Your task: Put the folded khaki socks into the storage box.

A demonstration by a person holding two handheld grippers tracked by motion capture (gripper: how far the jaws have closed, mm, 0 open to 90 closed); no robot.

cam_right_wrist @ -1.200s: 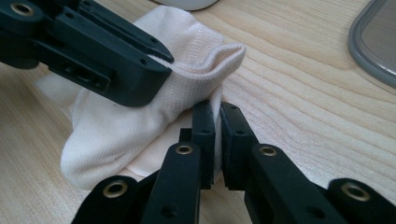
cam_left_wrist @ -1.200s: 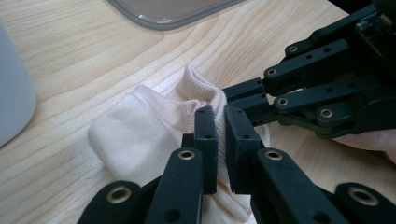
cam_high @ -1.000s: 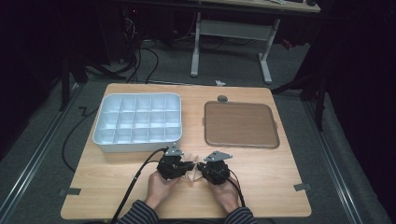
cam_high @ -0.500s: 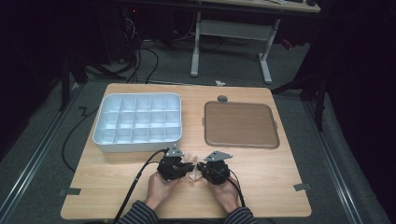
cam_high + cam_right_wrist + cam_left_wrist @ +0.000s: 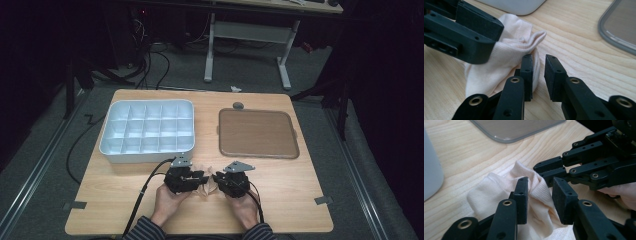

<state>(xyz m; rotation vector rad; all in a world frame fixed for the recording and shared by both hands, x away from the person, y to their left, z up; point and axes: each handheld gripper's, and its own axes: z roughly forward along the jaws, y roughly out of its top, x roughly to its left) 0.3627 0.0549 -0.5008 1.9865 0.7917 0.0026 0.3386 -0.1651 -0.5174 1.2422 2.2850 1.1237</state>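
- High view: we see a pale wooden table [image 5: 125, 200]; near its 6 o'clock edge lies a crumpled cream knitted cloth [image 5: 206, 186], between our two hands
- Our left gripper [image 5: 198, 178] sits just at 9 o'clock of the cloth, our right gripper [image 5: 218, 181] just at 3 o'clock; the two point at each other across it
- At 11 o'clock of the cloth stands a white plastic tray of small square compartments [image 5: 111, 150]; at 2 o'clock lies a flat brown square mat with a grey rim [image 5: 259, 133]; both are apart from the cloth
- Left gripper view: the left gripper [image 5: 539, 195] has its jaws partly apart, having just been opening; a raised fold of the cream cloth [image 5: 534, 192] stands in the gap, and we cannot see the pads pressing it
- Right gripper view: the right gripper [image 5: 539, 70] shows a narrow gap, its jaws having just been opening; the cloth [image 5: 506, 55] lies against the outer side of the 9 o'clock jaw, and the gap itself shows bare wood
- At 10 o'clock in that view a jaw of the left gripper [image 5: 464, 32] rests over the cloth
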